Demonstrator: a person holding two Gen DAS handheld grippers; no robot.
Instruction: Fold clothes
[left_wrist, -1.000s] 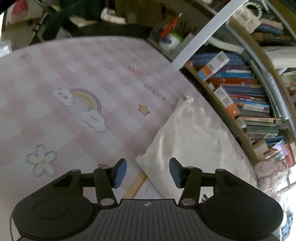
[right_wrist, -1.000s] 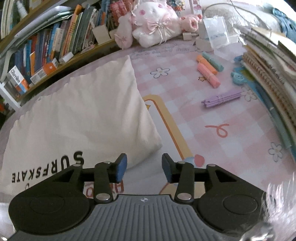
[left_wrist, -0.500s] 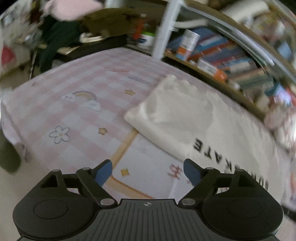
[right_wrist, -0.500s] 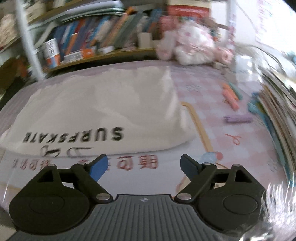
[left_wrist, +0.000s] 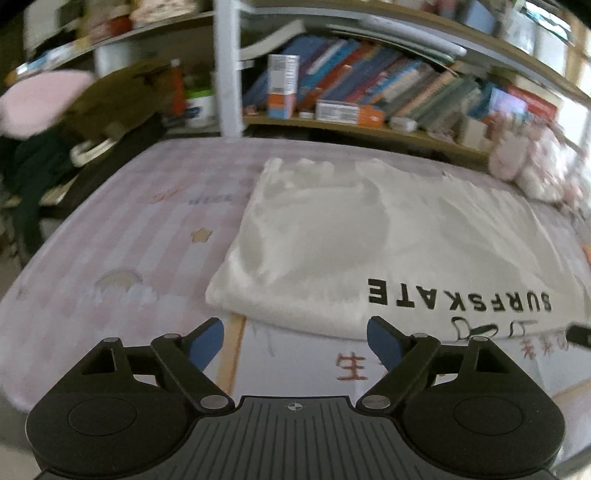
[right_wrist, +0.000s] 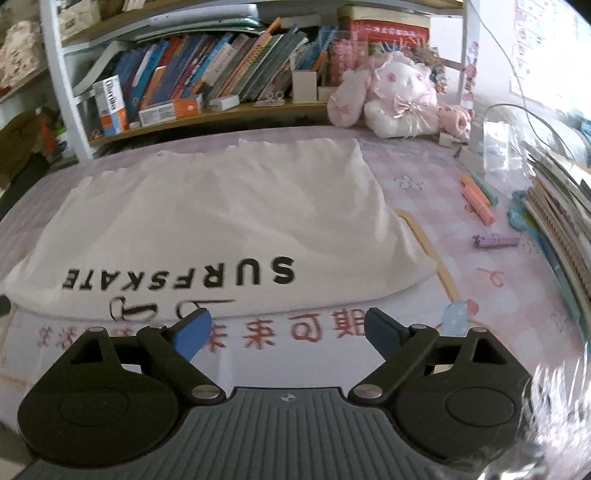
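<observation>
A cream garment (left_wrist: 369, 236) printed SURFSKATE lies folded flat on the pink checked cover (left_wrist: 129, 229). My left gripper (left_wrist: 295, 339) is open and empty, just in front of the garment's near edge, towards its left corner. In the right wrist view the same garment (right_wrist: 221, 214) fills the middle of the cover (right_wrist: 461, 288). My right gripper (right_wrist: 286, 332) hovers before the near edge below the lettering. Its jaws are opening and nothing is between them. Neither gripper touches the cloth.
A bookshelf (right_wrist: 207, 85) runs along the far side, with a pink plush toy (right_wrist: 399, 96) at its right end. Marker pens (right_wrist: 476, 199) and a stack of notebooks (right_wrist: 554, 214) lie at the right. Dark clothing (left_wrist: 40, 158) hangs beyond the left edge.
Both grippers have drawn back from the garment's corners and their jaws have spread wide. The left gripper has rolled, so the shelf now stands level in its view.
</observation>
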